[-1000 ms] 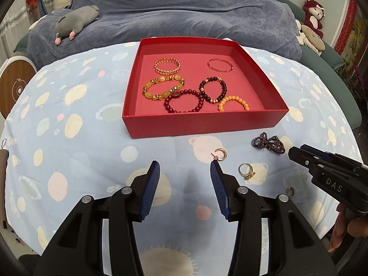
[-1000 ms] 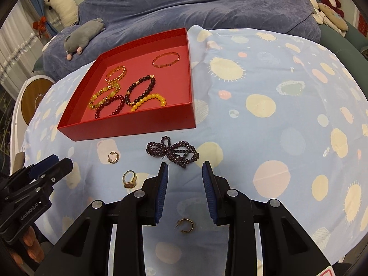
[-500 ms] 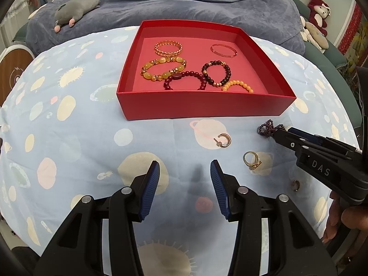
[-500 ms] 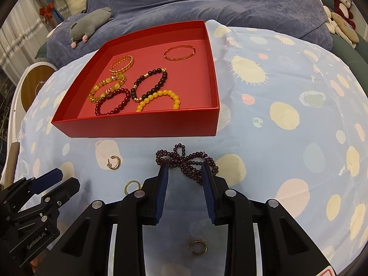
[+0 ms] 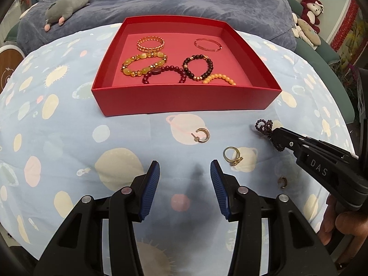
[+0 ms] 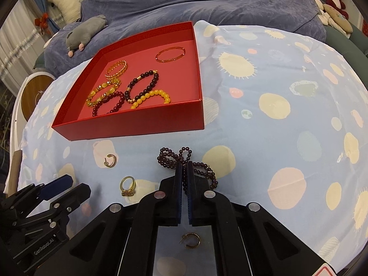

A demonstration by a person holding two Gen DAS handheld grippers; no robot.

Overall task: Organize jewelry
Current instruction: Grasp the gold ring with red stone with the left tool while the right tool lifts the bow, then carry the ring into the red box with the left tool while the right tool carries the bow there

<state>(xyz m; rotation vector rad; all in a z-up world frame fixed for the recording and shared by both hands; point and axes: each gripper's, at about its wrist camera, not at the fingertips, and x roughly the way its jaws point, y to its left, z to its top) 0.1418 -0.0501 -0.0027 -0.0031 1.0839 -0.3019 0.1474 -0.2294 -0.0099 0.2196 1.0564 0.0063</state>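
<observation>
So the biggest thing here is the pale blue tablecloth with planet and sun prints, and sitting on it is the shallow red cardboard tray, which already has six bracelets lying inside. Everything left to sort lies on the cloth in front of the tray's near wall.

The key bit: the dark purple beaded strand, bunched up in loops, sits just ahead of the right gripper, and the tray is straight beyond it and a little to the left. The right gripper's jaws are pinched nearly together on the middle of that strand, with loops spilling out to both sides, so I'd guess the next move is a lift up and over the near wall. Floppy beads could snag on that edge.

The left gripper hangs wide apart with nothing in it, close to the small gold ring with a stone and the little gold hoop earring. A second hoop earring lies under the right gripper
</observation>
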